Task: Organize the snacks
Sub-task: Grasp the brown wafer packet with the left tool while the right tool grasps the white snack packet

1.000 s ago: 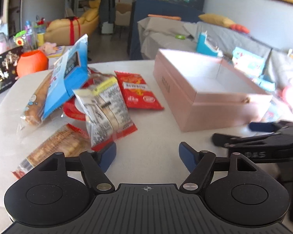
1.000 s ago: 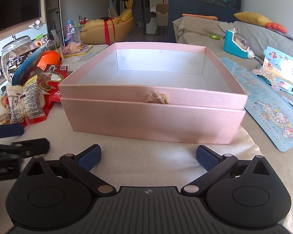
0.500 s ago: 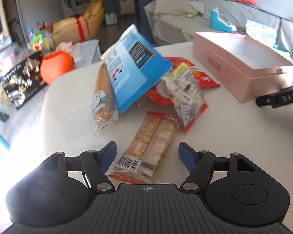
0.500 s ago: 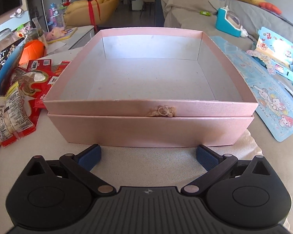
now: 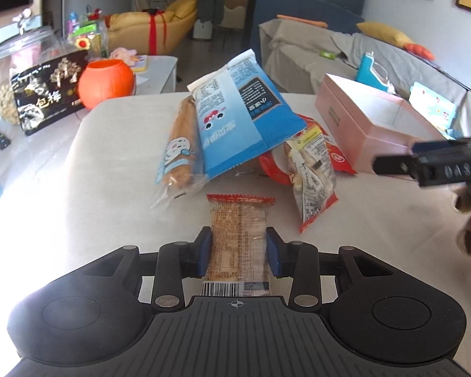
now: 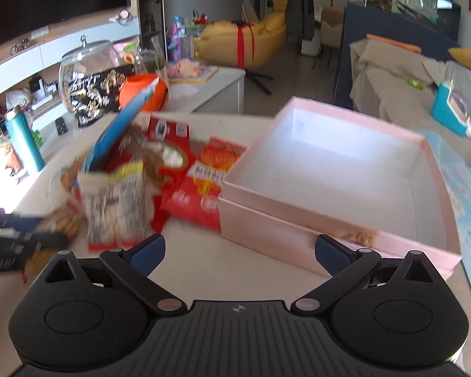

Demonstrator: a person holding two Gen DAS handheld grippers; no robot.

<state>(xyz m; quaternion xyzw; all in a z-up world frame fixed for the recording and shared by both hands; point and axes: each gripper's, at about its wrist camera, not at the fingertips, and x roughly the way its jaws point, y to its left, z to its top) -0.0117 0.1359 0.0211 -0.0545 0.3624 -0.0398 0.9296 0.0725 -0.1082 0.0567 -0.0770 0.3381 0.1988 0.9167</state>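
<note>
The left tongs (image 5: 238, 253) hold a flat, clear-wrapped cracker packet (image 5: 239, 235) by its long sides on the pale cloth-covered table (image 5: 110, 188). Just beyond it, a glossy blue bag (image 5: 241, 116) leans over crinkly red packets (image 6: 204, 185), heaped left of the empty pink cardboard box (image 6: 329, 172). The right tongs (image 6: 239, 251) gape wide before that box.

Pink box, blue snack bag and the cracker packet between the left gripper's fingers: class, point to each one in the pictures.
pink box (image 6: 339, 169), right wrist view, on its bare white floor.
blue snack bag (image 5: 241, 116), left wrist view, on the middle of its printed face.
cracker packet (image 5: 238, 229), left wrist view, on its clear middle.
</note>
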